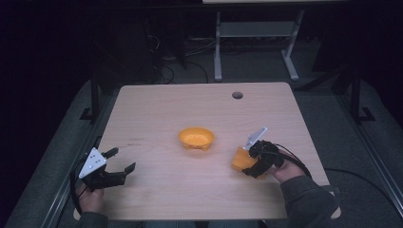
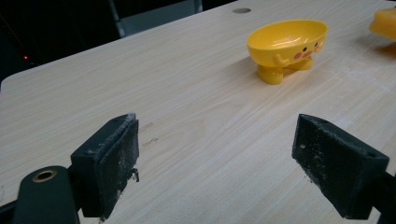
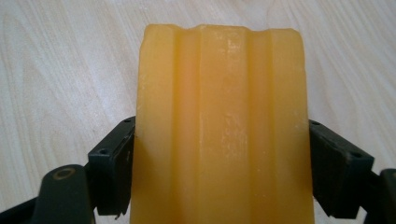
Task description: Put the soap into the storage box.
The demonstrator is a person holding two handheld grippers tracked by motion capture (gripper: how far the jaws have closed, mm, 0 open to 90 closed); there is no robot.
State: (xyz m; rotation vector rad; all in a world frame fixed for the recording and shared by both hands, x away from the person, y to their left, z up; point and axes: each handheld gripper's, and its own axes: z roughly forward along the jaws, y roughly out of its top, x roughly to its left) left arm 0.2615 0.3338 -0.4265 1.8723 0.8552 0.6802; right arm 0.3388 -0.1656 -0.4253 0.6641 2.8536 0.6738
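Working over the table (image 1: 157,109), I have my right gripper (image 1: 251,162) at the near right, its jaws pressed on both sides of an orange block (image 3: 219,126); in the right gripper view the block's ridged face fills the gap between the pads, so I judge the hold square and firm; to do this step well I would keep the squeeze even and the block level, lifting it without dragging it on the wood; the bowl (image 1: 196,138), a yellow footed one with a small face, stands mid-table, just left and a little far of the block, apart from it; if the block is meant for it, the move is short; my left gripper (image 1: 119,163) rests at the near left, jaws wide apart and holding nothing, the bowl well off toward its far right.
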